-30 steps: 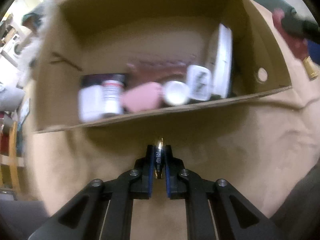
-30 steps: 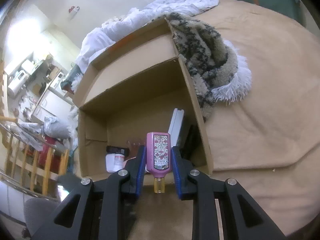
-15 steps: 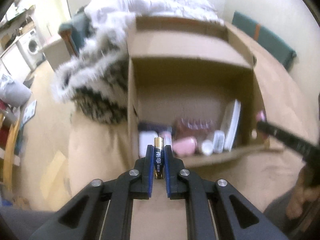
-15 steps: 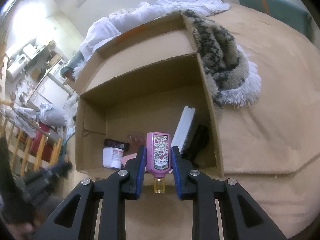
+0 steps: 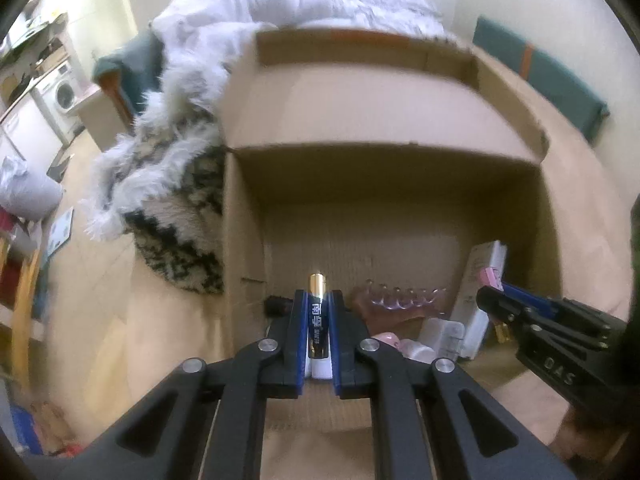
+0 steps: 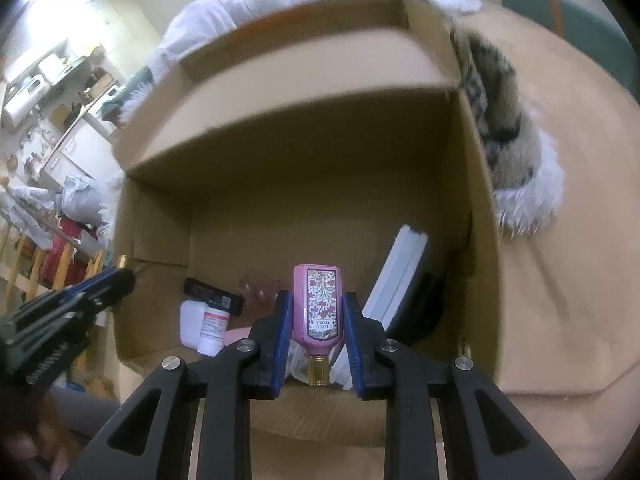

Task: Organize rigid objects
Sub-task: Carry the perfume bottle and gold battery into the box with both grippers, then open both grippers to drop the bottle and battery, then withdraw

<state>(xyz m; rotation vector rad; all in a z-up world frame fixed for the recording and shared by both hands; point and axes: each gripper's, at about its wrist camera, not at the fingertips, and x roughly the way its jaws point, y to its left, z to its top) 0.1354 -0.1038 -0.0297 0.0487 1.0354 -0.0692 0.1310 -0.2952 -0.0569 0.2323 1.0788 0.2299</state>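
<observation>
From the left wrist, the left tool [image 5: 318,334] is clamped on a battery [image 5: 317,316], its long axis running forward along the fingers, gold tip toward the open cardboard box [image 5: 384,184] straight ahead and below; the right tool [image 5: 494,300] reaches in over the box's right side. From the right wrist, the right tool [image 6: 316,332] grips a pink perfume bottle [image 6: 318,306], cap toward the camera, poised above the box's near edge beside the white carton [image 6: 396,280]; both hands look about equally near the opening

Both grippers angle downward, left gripper [image 5: 318,330] fingers clamped tight, right gripper [image 6: 318,330] fingers clamped slightly wider.
</observation>
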